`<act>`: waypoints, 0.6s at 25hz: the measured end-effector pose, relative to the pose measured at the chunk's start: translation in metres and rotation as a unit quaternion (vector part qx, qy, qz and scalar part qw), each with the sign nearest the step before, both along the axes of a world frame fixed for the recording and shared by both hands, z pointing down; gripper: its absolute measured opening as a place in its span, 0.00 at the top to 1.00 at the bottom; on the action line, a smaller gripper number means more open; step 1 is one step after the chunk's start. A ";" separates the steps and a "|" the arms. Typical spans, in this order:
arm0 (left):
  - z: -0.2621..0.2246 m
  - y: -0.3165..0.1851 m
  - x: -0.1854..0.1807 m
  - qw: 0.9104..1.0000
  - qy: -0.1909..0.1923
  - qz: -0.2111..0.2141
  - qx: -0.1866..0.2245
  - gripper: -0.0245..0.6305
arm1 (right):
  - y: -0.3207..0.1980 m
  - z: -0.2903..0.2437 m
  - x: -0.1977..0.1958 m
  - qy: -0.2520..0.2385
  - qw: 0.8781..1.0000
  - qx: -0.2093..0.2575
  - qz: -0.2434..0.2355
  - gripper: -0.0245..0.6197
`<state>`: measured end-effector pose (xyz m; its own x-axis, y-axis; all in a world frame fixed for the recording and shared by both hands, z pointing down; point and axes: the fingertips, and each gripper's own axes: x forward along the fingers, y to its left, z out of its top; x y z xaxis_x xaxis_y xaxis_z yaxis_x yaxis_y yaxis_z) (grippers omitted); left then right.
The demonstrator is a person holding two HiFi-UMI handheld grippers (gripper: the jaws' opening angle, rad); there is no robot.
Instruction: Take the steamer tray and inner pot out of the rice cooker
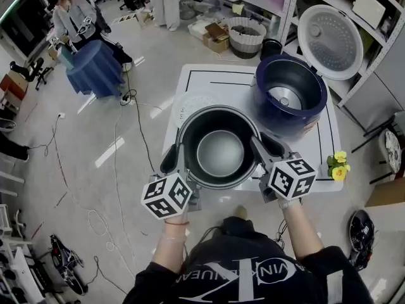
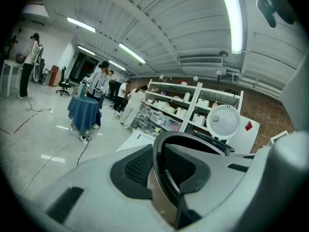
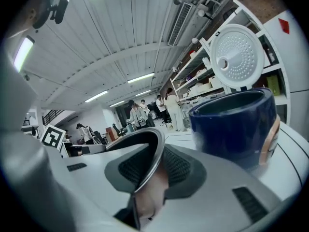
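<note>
In the head view the pot [image 1: 220, 151], dark outside and grey within, sits over the near half of the white table [image 1: 190, 75]; whether it touches the top cannot be told. The left gripper [image 1: 175, 159] clamps the pot's left rim and the right gripper [image 1: 269, 149] clamps its right rim. Just behind and to the right stands the blue cooker [image 1: 291, 97], its cavity bare and its lid [image 1: 330, 42] tipped up and back. A pale round tray [image 1: 188, 106] lies on the table just left of the cooker, partly behind the pot. Yellow flowers [image 1: 338, 165] stand at the table's right edge. In the left gripper view the two dark ribbed pads [image 2: 137, 166] press on either side of the pot's wall [image 2: 166, 192], the rim arching up between them. In the right gripper view the pads [image 3: 181, 166] likewise pinch the rim [image 3: 153, 151], with the cooker [image 3: 236, 124] close by on the right.
</note>
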<state>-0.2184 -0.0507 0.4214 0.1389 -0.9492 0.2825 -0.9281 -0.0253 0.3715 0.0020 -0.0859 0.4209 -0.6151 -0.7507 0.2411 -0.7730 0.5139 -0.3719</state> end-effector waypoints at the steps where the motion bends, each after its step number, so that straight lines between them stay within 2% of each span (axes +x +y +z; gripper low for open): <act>1: 0.006 0.002 0.002 1.000 0.001 0.003 -0.007 0.85 | 0.002 0.006 0.003 0.001 1.000 -0.006 0.003 0.82; 9: 0.047 0.007 0.019 0.998 0.013 0.023 -0.051 0.85 | 0.008 0.042 0.020 0.007 0.999 -0.039 0.028 0.84; 15: 0.056 -0.004 0.026 0.998 0.014 0.029 -0.059 0.85 | -0.002 0.053 0.028 0.001 0.998 -0.049 0.042 0.84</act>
<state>-0.1928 -0.0551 0.4777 0.2019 -0.9000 0.3864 -0.9155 -0.0333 0.4009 0.0300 -0.0881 0.4737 -0.5508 -0.7721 0.3170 -0.8125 0.4091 -0.4153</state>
